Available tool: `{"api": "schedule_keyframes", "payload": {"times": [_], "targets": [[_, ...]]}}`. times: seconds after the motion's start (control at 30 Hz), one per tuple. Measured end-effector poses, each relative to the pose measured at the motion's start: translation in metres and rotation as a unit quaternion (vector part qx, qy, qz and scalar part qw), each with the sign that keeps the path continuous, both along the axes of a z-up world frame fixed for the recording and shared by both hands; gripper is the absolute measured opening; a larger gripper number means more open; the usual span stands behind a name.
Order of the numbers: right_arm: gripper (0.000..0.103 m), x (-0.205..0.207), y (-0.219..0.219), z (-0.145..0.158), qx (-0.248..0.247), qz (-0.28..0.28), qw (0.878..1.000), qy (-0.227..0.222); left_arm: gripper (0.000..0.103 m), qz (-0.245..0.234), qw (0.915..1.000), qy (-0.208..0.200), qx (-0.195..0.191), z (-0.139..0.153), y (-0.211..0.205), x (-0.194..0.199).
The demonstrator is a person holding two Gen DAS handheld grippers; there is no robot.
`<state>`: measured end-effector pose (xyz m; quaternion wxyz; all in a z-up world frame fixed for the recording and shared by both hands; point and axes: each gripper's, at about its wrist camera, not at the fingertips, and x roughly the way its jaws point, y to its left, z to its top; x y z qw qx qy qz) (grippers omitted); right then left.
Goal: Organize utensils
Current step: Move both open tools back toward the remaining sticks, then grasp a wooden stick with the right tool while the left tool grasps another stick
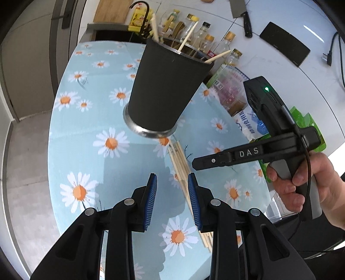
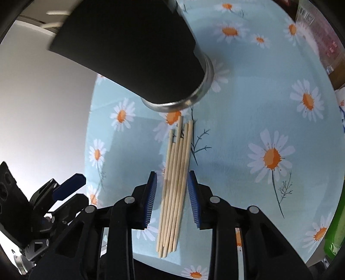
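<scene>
Chopsticks [image 2: 174, 187]: a loose bundle of pale wooden sticks lying flat on the daisy-print tablecloth [image 2: 248, 120], their far tips just short of the cup's base, their near ends toward you.

Cup [image 1: 166, 86]: black, tapered, with a steel rim and steel foot, standing upright on the tablecloth just beyond the bundle. Three more chopsticks [image 1: 188, 39] lean out of its mouth.

Right gripper [image 2: 172, 189]: you hold it pointed steeply down over the bundle, blue pads either side of the sticks. The jaws are parted and straddle the bundle; the pads do not press on it, though the right pad sits very near the outermost stick.

Left gripper [image 1: 172, 189]: parted to about the same width, nothing between its pads, hanging over bare cloth on the near side of the cup, left of the bundle.

Your right hand [image 1: 301, 178]: wrapped around the right gripper's handle, to the right of the cup.

Beyond the cup: a row of glass bottles [image 1: 207, 36], a cleaver [image 1: 241, 13] on the white counter, a flat black case [image 1: 284, 43]. Right of the cup: a printed packet [image 1: 228, 88].
</scene>
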<state>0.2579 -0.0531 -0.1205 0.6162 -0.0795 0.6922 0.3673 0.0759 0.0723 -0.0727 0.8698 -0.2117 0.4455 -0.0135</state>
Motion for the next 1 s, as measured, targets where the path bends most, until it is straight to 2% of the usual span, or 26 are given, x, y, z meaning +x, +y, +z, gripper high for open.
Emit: {"api": "schedule_keyframes", "payload": {"times": [0.07, 0.2, 0.77, 1.0], "targets": [[0.023, 0.001, 0.003, -0.006, -0.016, 0.004, 1.000, 0.002, 0.029, 0.002, 1.0000, 0.004, -0.006, -0.005, 0.002, -0.002], [0.016, 0.003, 0.010, -0.011, -0.037, 0.007, 0.999, 0.000, 0.029, 0.004, 0.9999, 0.004, -0.014, -0.010, 0.006, -0.004], [0.009, -0.001, 0.025, -0.023, -0.091, 0.017, 0.995, -0.023, 0.029, 0.007, 0.9995, 0.008, -0.031, -0.018, 0.021, -0.004], [0.009, -0.018, 0.047, -0.026, -0.123, 0.023, 0.990, -0.062, 0.029, 0.005, 0.9992, 0.016, -0.036, -0.024, 0.020, 0.000]]}}
